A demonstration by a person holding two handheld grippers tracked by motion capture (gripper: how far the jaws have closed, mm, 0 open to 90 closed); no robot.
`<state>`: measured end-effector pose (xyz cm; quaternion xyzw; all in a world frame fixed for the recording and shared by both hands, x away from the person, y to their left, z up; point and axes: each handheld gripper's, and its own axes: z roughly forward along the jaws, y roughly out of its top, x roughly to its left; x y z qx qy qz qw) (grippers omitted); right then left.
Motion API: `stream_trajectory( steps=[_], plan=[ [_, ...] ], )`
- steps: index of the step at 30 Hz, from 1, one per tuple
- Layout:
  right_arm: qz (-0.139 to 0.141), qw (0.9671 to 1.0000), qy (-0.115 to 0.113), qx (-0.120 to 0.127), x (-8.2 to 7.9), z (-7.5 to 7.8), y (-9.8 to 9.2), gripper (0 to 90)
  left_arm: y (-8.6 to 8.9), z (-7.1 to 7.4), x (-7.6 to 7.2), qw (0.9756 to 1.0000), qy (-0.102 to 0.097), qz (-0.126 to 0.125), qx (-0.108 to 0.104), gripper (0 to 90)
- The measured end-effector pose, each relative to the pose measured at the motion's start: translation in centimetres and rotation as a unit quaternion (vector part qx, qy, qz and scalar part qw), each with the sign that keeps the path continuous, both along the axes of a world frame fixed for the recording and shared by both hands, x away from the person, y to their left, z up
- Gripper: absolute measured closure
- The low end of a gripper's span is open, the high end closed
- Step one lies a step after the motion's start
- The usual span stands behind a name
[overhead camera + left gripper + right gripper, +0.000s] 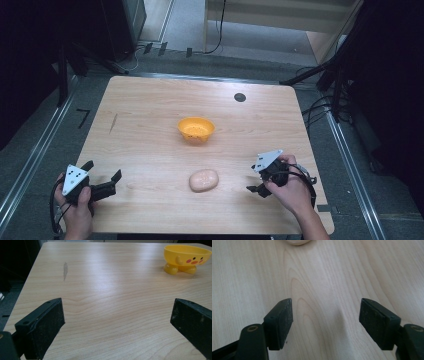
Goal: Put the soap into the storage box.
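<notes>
A yellow duck-faced bowl [196, 129] [186, 258] stands on stubby feet at the middle of the wooden table [150, 100]. Nearer the front lies a pale, rounded bun-like lump [204, 180], whose edge peeks in at the top of the right gripper view [297, 242]. My left gripper [104, 170] [117, 315] rests open at the front left corner, jaws wide apart over bare wood. To the right of the lump my right gripper [254, 179] [325, 315] points toward it, open, with a moderate gap and nothing between the pads.
A black round cap [240, 97] sits in the tabletop at the back right. A grey streak [114, 122] [65, 270] marks the wood on the left. Cables [315, 107] and dark stands crowd the floor beyond the right edge.
</notes>
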<state>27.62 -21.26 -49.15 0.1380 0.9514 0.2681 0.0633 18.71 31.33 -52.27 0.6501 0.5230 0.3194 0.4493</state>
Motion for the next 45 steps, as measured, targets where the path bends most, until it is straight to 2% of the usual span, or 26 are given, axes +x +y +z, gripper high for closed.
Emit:
stream_trajectory(
  steps=[1, 4, 11, 16, 18, 19, 24, 34, 45],
  plan=[
    [0.008, 0.9999, -0.008, -0.008, 0.0, 0.0, 0.3, 27.7, 0.0, 0.0, 0.0, 1.0, 0.0, 0.0, -0.001, 0.0],
    [0.016, 0.9997, -0.01, -0.017, 0.0, -0.1, 1.0, 27.5, 0.0, 0.0, 0.0, 1.0, 0.0, 0.0, -0.001, 0.0],
    [0.04, 0.9988, -0.014, -0.024, 0.5, 0.2, 2.7, 29.4, 0.0, 0.0, 0.0, 1.0, 0.0, 0.0, 0.0, 0.0],
    [0.06, 0.9977, -0.005, -0.03, 1.0, 0.3, 3.9, 30.3, 0.0, 0.0, 0.0, 1.0, -0.001, 0.0, 0.002, 0.0],
    [0.06, 0.9976, -0.005, -0.035, 1.0, 0.4, 4.1, 30.3, 0.0, 0.0, 0.0, 1.0, -0.001, 0.0, 0.002, 0.0],
    [0.07, 0.9967, -0.004, -0.04, 1.2, 0.4, 4.7, 30.3, 0.0, 0.0, 0.0, 1.0, 0.0, -0.001, 0.003, 0.0],
    [0.082, 0.9952, -0.009, -0.053, 1.4, 0.3, 6.0, 30.4, 0.0, 0.0, 0.0, 1.0, 0.0, -0.001, 0.003, 0.0],
    [0.102, 0.9927, -0.006, -0.065, 1.7, 0.3, 7.8, 30.8, -0.1, 0.0, -0.1, 1.0, 0.0, 0.0, 0.005, 0.0],
    [0.134, 0.988, -0.005, -0.076, 2.1, 0.7, 10.2, 31.1, -0.2, 0.0, -0.1, 1.0, -0.001, -0.001, 0.006, 0.0]
  ],
)
